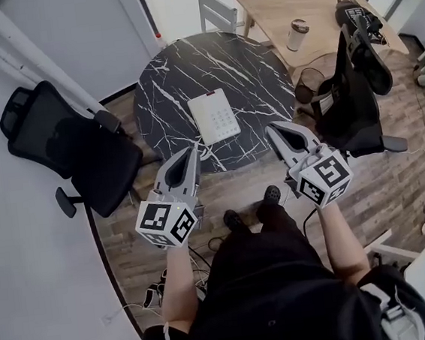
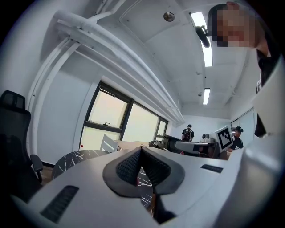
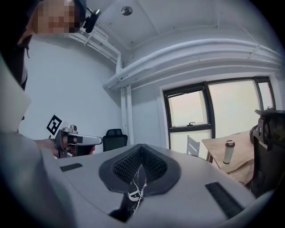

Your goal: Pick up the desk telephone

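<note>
A flat white desk telephone [image 1: 214, 116] with a keypad lies near the front of a round black marble table [image 1: 166, 87]; its cord trails off the near edge. My left gripper [image 1: 194, 148] hovers at the table's near edge, just left of and below the phone, jaws shut and empty. On the other side my right gripper [image 1: 271, 129] sits at the near right edge, to the phone's right, also shut on nothing. In the left gripper view the shut jaws [image 2: 141, 149] hide most of the table [image 2: 78, 158]. The right gripper view shows shut jaws [image 3: 141, 147] over a strip of marble.
A black office chair [image 1: 74, 146] stands left of the table, another black chair [image 1: 349, 106] to the right. Behind is a wooden table [image 1: 301, 5] with a tumbler [image 1: 297, 34]. Cables lie on the wood floor [image 1: 154, 292]. People stand far off in the left gripper view [image 2: 188, 132].
</note>
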{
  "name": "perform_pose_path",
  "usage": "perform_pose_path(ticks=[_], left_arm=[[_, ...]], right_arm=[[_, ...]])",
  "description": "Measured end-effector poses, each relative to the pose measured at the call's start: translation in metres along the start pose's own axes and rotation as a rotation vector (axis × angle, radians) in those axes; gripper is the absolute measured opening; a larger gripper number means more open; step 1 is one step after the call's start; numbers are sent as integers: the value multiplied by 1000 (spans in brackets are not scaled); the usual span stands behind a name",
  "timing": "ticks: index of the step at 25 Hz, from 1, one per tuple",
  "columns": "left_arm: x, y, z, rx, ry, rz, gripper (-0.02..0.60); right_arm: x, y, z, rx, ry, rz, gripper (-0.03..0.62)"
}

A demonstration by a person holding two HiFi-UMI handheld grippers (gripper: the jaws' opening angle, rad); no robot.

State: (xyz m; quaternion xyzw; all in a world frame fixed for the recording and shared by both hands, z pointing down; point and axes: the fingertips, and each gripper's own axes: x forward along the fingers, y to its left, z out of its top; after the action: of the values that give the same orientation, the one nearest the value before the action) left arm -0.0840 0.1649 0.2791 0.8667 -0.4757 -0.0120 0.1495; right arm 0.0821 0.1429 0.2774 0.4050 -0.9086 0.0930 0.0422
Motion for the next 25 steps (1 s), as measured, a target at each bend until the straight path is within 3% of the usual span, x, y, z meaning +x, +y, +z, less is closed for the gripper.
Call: perform_pose_path(ticks=[10,25], left_arm=[[-4,9,-14,-24,28,1,14],[43,37,-13,-10,79,67,14]], right_arm=[[3,5,-21,21,37,7,31],[53,-38,-26,60,67,49,31]])
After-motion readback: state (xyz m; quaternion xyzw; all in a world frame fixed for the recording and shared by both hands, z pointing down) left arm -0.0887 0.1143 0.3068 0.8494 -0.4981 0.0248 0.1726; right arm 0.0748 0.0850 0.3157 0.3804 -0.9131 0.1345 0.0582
